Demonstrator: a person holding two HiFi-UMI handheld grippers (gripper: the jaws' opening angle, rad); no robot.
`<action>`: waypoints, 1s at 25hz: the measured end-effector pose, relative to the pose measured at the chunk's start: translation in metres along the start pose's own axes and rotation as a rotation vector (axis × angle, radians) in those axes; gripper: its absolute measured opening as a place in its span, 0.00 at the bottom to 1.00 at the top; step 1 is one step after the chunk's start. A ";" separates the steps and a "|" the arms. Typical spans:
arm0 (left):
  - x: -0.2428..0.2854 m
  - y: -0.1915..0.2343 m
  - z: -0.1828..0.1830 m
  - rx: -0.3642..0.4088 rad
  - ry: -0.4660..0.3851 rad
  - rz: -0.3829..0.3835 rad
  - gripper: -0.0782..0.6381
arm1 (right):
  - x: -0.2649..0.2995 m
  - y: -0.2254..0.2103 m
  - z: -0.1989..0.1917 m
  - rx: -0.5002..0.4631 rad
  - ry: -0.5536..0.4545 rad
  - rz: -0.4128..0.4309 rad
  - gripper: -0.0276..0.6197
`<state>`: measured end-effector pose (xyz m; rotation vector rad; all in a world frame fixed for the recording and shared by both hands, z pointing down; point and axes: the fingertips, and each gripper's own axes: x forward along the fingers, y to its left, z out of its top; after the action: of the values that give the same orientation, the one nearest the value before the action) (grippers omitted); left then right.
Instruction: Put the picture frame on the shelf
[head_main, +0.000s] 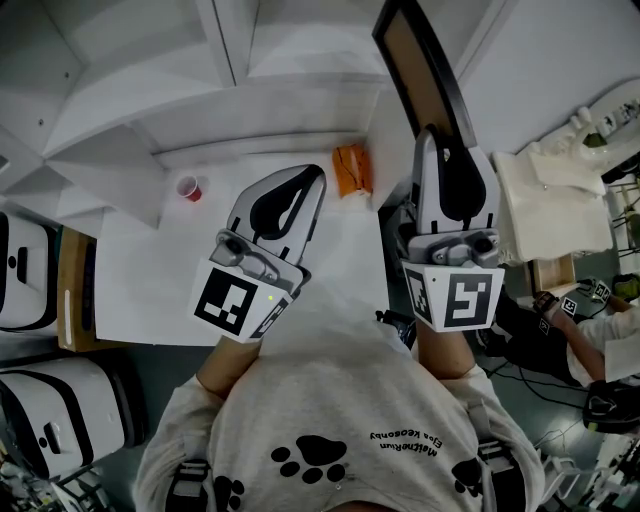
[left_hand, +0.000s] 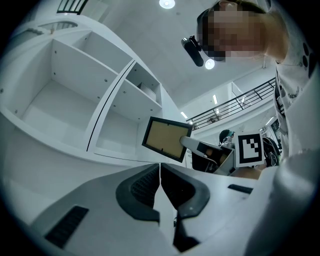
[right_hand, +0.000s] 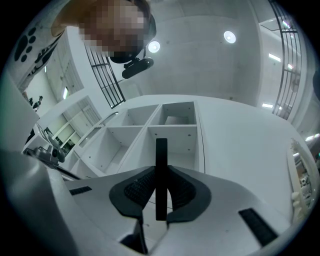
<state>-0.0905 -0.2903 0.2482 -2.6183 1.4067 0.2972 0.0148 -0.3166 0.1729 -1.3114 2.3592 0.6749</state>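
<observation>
At the far left of the head view, two white machines with black trim (head_main: 22, 268) stood beside the white table (head_main: 140, 280), and the white shelf (head_main: 120, 95) rose behind the table, its compartments bare as far as they showed. A small red cup (head_main: 189, 188) stood upright on the table near the foot of the shelf. To its right, the left gripper (head_main: 303, 182) hovered over the table with its jaws together and nothing between them; its own view showed the dark ribbed pads (left_hand: 145, 185) meeting along a thin line, pointed toward the shelf (left_hand: 75, 95). Just beyond its tip, an orange crumpled thing (head_main: 352, 170) lay on the table by the back edge; what it was could not be told. Further right, the right gripper (head_main: 441, 137) was raised, its jaws clamped on the lower edge of the picture frame (head_main: 424, 70). The frame, black-rimmed with a brown panel, was up in the air in front of the shelf and leaned to the left, touching neither shelf nor table. The left gripper view caught it side-on (left_hand: 166, 138), tilted, with the shelf behind it. In the right gripper view, the frame (right_hand: 161, 150) stood edge-on as a thin black bar between the pads, and the open compartments of the shelf (right_hand: 172, 131) lay straight ahead. At the far right, a pale bulky object (head_main: 555, 205) sat off the table, and another person's arm (head_main: 600, 335) showed below it.
</observation>
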 end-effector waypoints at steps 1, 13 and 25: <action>0.000 0.001 0.000 0.001 0.000 0.001 0.15 | 0.001 0.000 0.000 -0.004 0.000 -0.001 0.18; -0.002 0.005 0.006 0.002 -0.020 0.009 0.15 | 0.016 0.002 -0.001 -0.159 0.058 0.002 0.18; -0.009 0.009 0.009 -0.006 -0.031 0.021 0.15 | 0.035 0.012 0.000 -0.293 0.116 -0.026 0.18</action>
<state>-0.1039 -0.2863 0.2410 -2.5933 1.4269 0.3432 -0.0136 -0.3351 0.1579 -1.5362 2.3966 0.9922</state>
